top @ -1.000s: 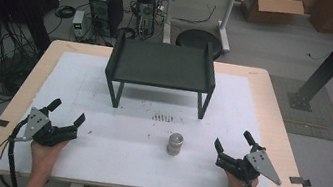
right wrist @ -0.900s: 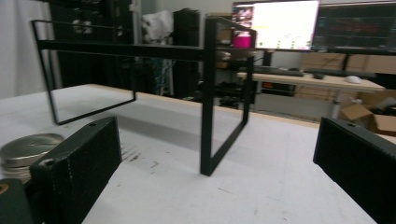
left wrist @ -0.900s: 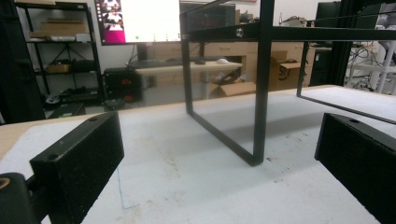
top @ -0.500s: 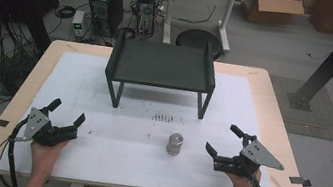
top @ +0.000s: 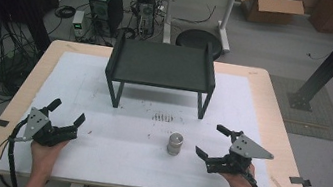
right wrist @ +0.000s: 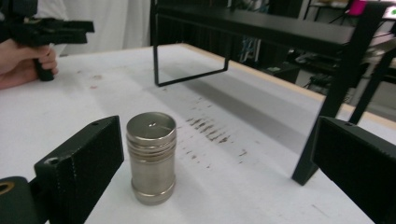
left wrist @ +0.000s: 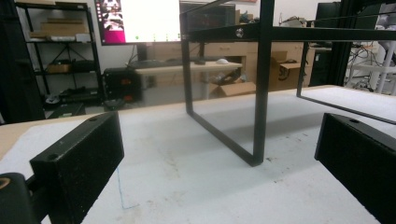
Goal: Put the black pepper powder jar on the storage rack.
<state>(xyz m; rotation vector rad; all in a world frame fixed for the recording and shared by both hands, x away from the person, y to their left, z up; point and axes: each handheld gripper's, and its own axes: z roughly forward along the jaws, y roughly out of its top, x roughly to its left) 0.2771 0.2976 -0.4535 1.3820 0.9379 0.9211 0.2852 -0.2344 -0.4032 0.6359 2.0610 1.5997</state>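
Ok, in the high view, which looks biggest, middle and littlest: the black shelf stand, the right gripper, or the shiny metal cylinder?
1. Black shelf stand, by far the biggest.
2. Right gripper, jaws spread open.
3. Metal cylinder, the littlest, standing upright on the white table cover.

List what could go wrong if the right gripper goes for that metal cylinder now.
1. The metal cylinder stands upright, close to one jaw of the open right gripper and far from the other; closing off-centre could tip it.
2. The black stand has a leg near the other jaw; a wide swing could knock it.
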